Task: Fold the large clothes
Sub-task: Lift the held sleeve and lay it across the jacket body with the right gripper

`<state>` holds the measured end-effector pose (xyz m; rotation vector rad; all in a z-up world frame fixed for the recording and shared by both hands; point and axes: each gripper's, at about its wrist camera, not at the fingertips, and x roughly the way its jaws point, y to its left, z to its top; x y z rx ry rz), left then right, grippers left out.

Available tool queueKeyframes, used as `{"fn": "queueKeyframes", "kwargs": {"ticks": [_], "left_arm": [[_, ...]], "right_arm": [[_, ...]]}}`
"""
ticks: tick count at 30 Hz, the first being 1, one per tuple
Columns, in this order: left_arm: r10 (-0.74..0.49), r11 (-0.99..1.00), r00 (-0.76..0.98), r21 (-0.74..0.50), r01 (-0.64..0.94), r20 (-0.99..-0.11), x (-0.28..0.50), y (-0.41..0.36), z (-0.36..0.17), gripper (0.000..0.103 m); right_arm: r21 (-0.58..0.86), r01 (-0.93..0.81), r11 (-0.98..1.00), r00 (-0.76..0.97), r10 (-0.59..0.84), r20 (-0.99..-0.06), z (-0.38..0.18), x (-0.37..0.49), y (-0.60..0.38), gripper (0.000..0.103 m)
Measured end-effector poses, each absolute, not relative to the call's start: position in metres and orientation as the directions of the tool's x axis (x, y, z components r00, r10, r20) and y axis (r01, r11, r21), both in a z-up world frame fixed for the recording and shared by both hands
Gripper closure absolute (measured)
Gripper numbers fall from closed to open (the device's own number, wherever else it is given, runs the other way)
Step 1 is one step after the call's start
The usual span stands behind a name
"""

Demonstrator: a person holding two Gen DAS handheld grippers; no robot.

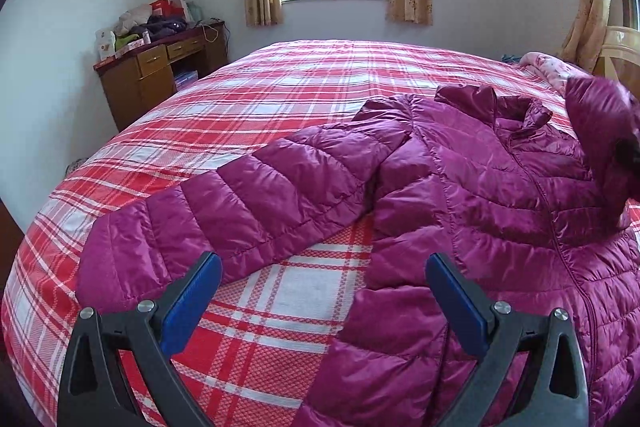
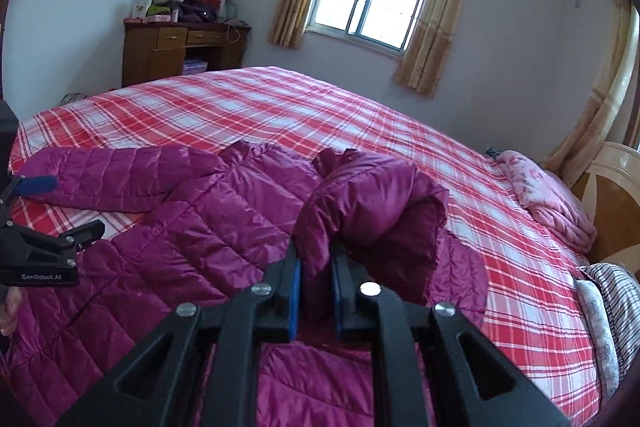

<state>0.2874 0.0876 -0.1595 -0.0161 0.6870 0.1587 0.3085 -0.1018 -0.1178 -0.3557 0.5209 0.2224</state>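
Right gripper [image 2: 315, 267] clamped on the jacket's [image 2: 192, 223] sleeve [image 2: 372, 203], left gripper [image 1: 324, 291] gaping empty: lay that sleeve flat across the chest, no bunching.

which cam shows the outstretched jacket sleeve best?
Left wrist: the sleeve lies flat across the plaid bed, full length, cuff near the open left gripper. Right wrist shows the sleeve small and foreshortened at the left edge.
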Motion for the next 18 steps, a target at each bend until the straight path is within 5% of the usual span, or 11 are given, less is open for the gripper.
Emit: {"fn": "queueKeyframes", "kwargs": {"ticks": [10,12,14,18], "left_arm": [[0.183,0.982,0.746,0.091,-0.163,-0.641,0.287,0.087,-0.159,0.001],[0.190,0.981,0.747,0.104,-0.162,-0.637,0.286,0.084,-0.157,0.001],[0.198,0.980,0.751,0.112,-0.165,-0.629,0.285,0.084,-0.154,0.001],[0.220,0.974,0.756,0.102,-0.201,-0.617,0.286,0.088,-0.145,0.001]], "right_arm": [[-0.153,-0.366,0.918,0.762,0.201,-0.616,-0.170,0.330,-0.079,0.083],[-0.104,-0.387,0.916,0.729,0.235,-0.642,-0.177,0.332,-0.081,0.071],[-0.054,-0.418,0.907,0.713,0.291,-0.638,-0.175,0.325,-0.082,0.031],[-0.031,-0.479,0.877,0.735,0.382,-0.560,-0.151,0.292,-0.088,0.024]]}}
